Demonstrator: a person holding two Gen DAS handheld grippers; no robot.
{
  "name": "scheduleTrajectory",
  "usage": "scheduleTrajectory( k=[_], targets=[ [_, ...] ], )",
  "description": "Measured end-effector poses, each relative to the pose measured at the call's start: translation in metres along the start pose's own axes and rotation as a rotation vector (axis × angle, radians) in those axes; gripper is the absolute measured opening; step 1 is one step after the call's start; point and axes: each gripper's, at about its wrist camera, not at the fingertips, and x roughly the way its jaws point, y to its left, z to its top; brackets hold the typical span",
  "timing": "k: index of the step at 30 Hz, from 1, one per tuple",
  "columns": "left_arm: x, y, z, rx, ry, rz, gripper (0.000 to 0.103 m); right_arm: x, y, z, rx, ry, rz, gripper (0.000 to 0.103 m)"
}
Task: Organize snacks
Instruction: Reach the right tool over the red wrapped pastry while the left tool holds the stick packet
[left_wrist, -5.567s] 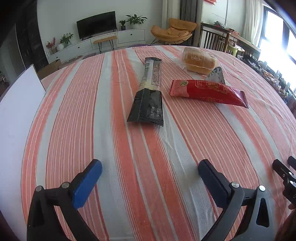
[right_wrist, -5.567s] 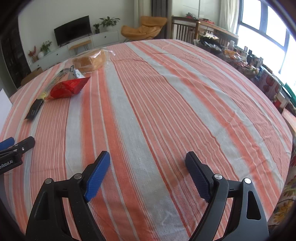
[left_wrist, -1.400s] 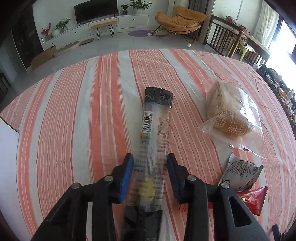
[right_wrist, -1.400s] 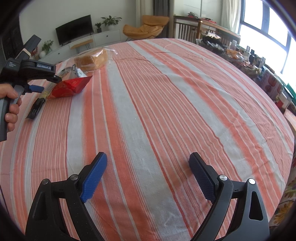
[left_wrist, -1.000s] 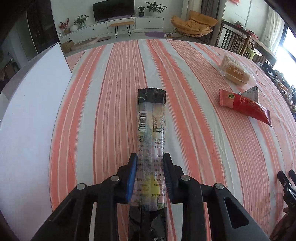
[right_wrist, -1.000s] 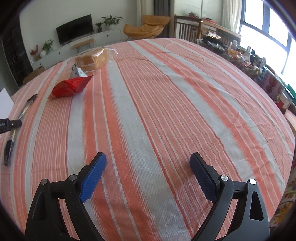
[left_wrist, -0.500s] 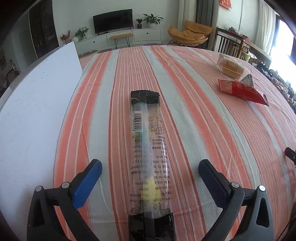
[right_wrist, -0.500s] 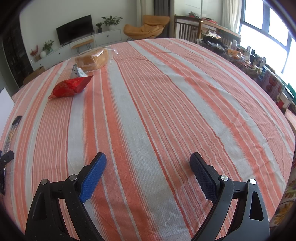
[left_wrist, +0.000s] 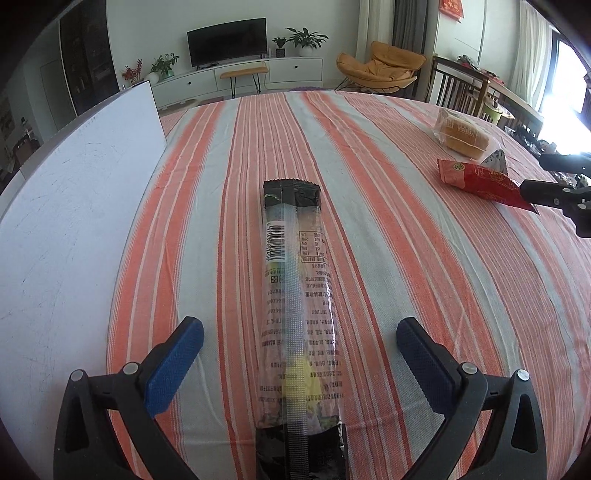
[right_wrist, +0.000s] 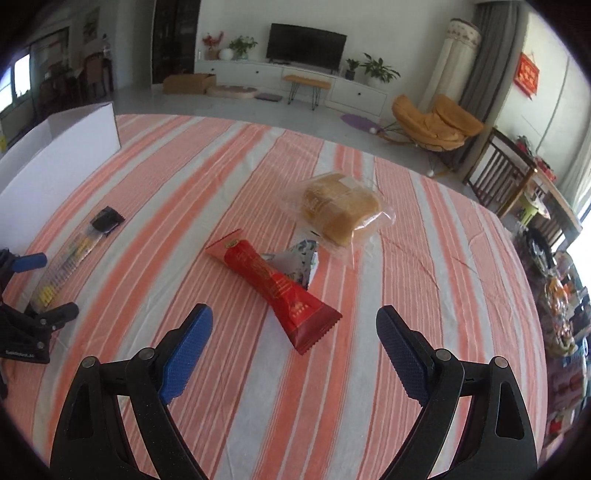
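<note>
The left tool (left_wrist: 300, 356) has let go of the long packet (left_wrist: 295, 306); it now lies on the desk (left_wrist: 424, 258) beside the white box (left_wrist: 74, 206), jaws wide. The right tool (right_wrist: 293, 349), open and empty, has swung over the red packet (right_wrist: 275, 284), likely next.

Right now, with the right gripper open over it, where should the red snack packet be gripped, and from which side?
Grip the red snack packet across its narrow middle, coming from above with the right gripper. It lies flat and long; its far end rests against the silver packet, so keep to the free near half.
</note>
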Motion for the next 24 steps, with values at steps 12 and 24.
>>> scheduleTrajectory(
  k=[12, 24],
  targets=[
    [0.001, 0.0, 0.002, -0.002, 0.0, 0.001, 0.103, 0.031, -0.004, -0.034, 0.267, 0.21, 0.163, 0.014],
    [0.001, 0.001, 0.003, -0.004, 0.0, 0.006, 0.103, -0.055, 0.02, -0.148, 0.649, -0.029, 0.195, 0.072]
  ],
)
